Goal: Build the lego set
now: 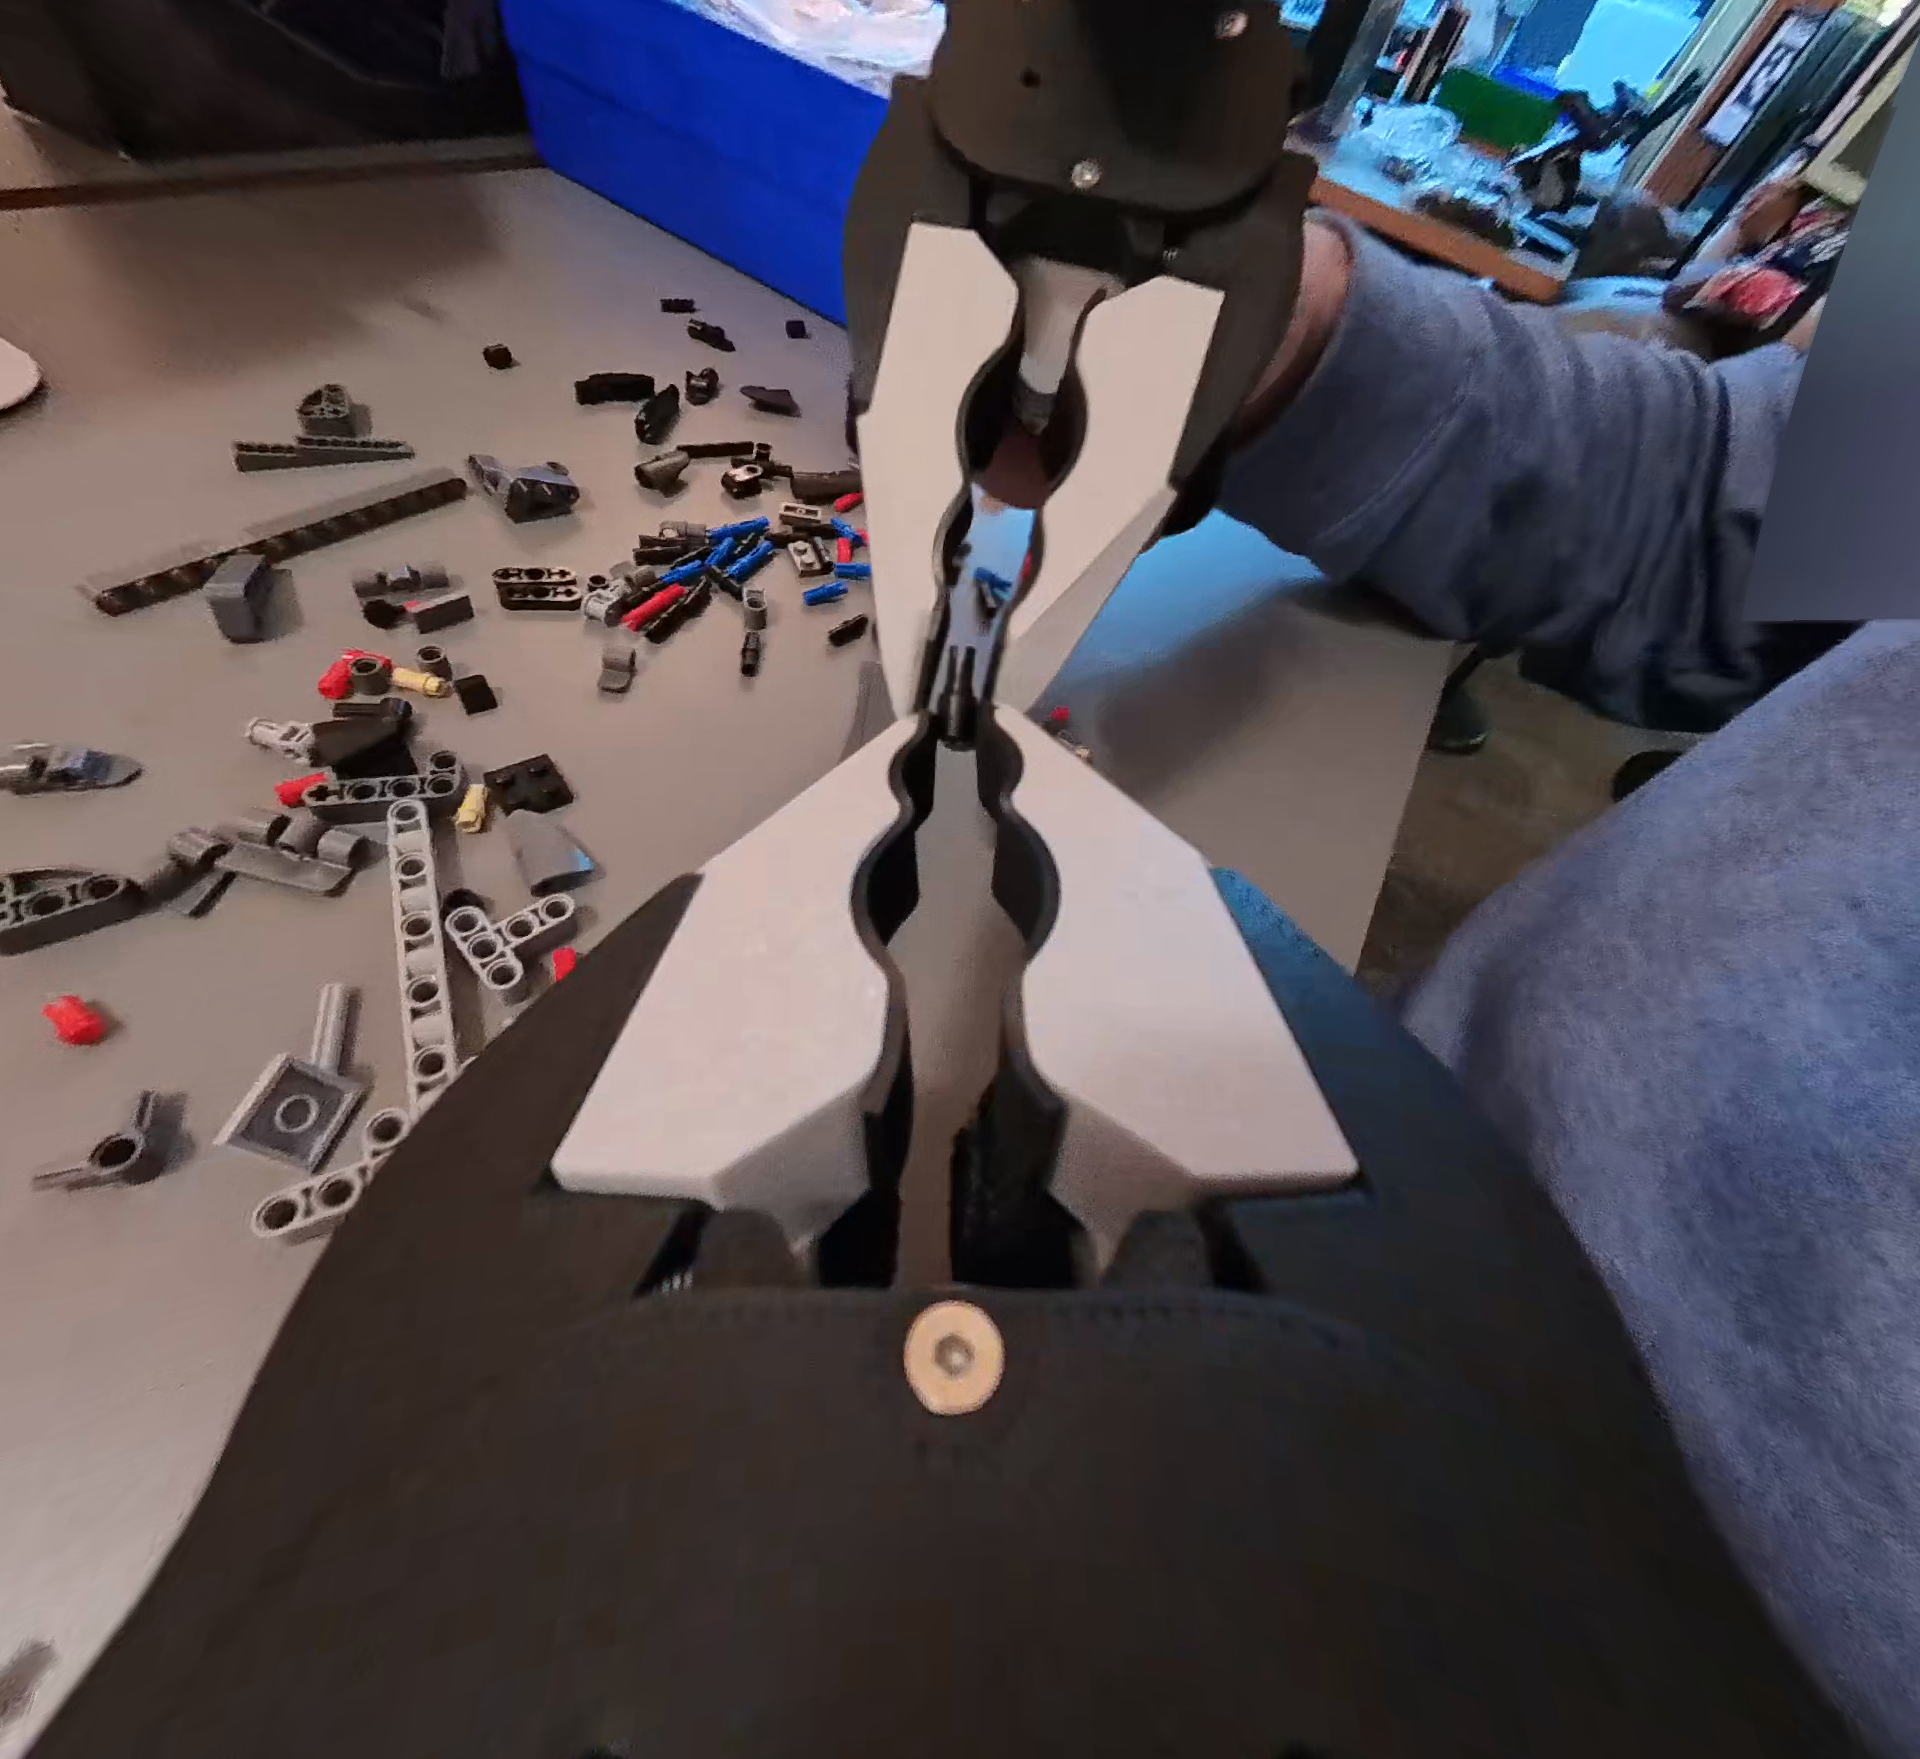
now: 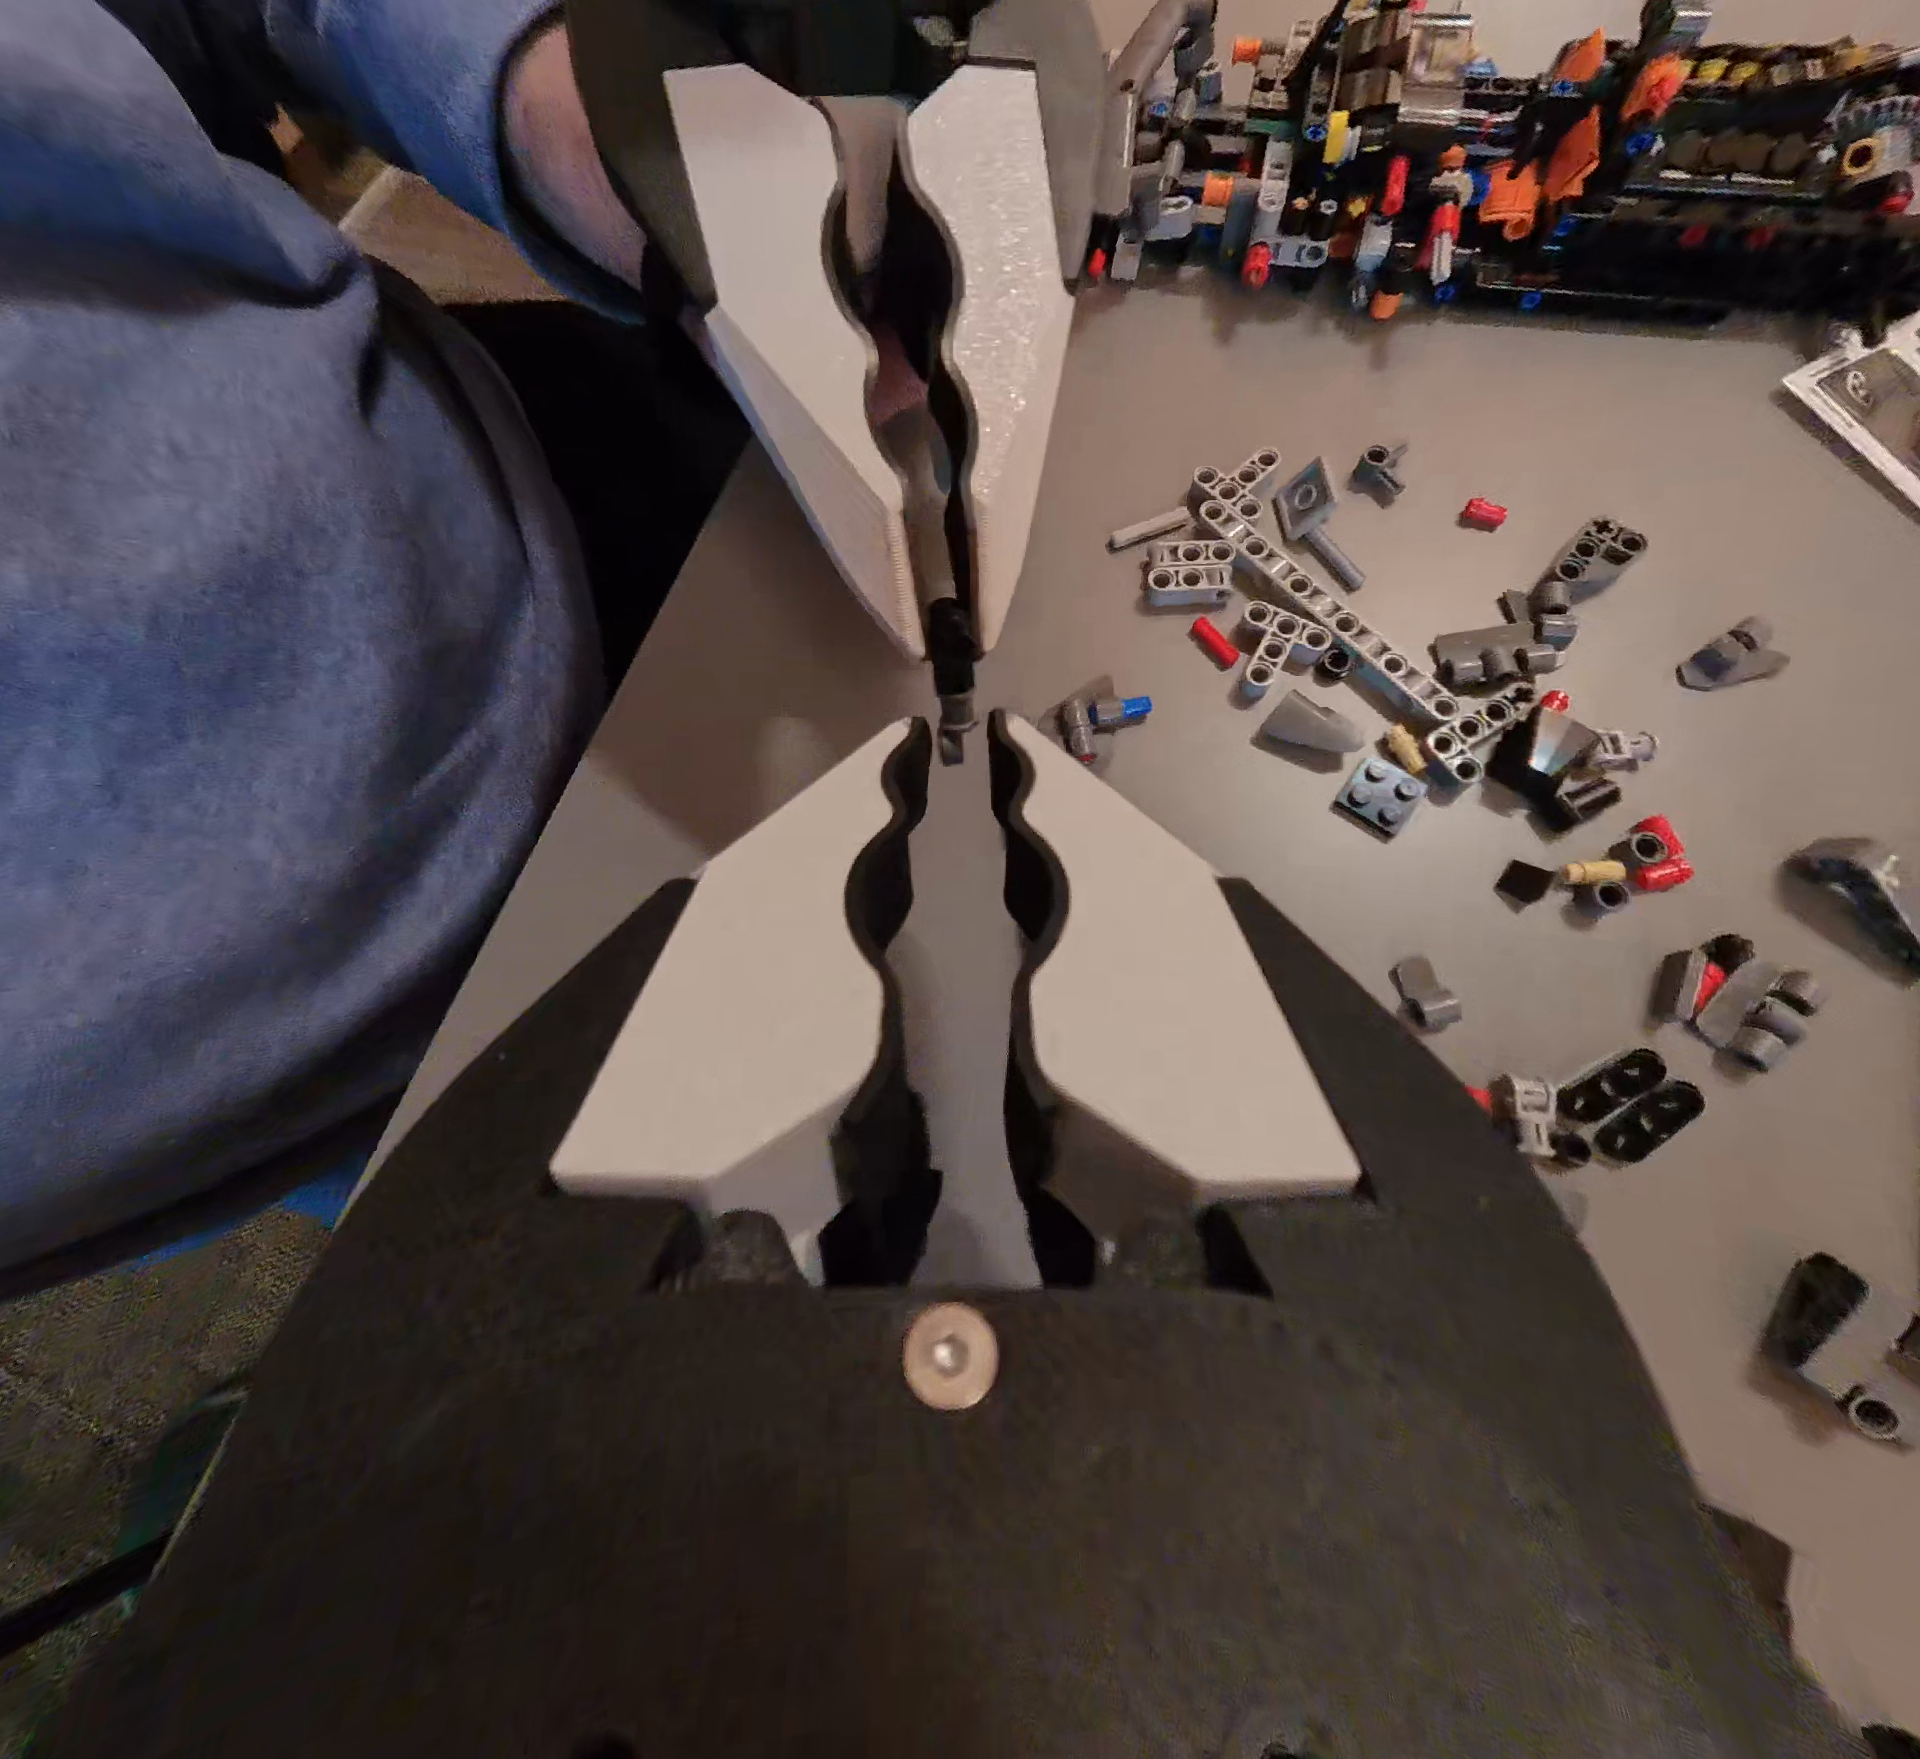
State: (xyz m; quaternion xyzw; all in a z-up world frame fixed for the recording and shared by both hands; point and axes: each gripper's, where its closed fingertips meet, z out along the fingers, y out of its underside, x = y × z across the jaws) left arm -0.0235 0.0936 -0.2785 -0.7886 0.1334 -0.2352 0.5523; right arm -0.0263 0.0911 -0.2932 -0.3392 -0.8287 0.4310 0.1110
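Observation:
My two grippers meet tip to tip above the grey table's (image 2: 1195, 379) near edge. My left gripper (image 1: 956, 722) is shut on a small black pin (image 1: 958, 681), which sticks out past its tips. In the right wrist view the left gripper (image 2: 951, 644) comes down from the top holding the pin (image 2: 951, 629). My right gripper (image 2: 956, 730) is slightly open, its tips on either side of the pin's free end with a thin gap showing. It also shows in the left wrist view (image 1: 961, 686), reaching in from the top.
Several loose grey, black, red and blue pieces (image 1: 416, 774) lie scattered on the table. A partly built black model (image 2: 1507, 171) stands at the far side beside a booklet (image 2: 1870, 410). A blue bin (image 1: 675, 99) sits at the back. Blue sleeves (image 2: 260, 566) are close by. Only a small space, under 4 cm, lies between the two pairs of fingers. The partly built black model (image 2: 1507, 171) is about 25 centimeters from both grippers' fingertips.

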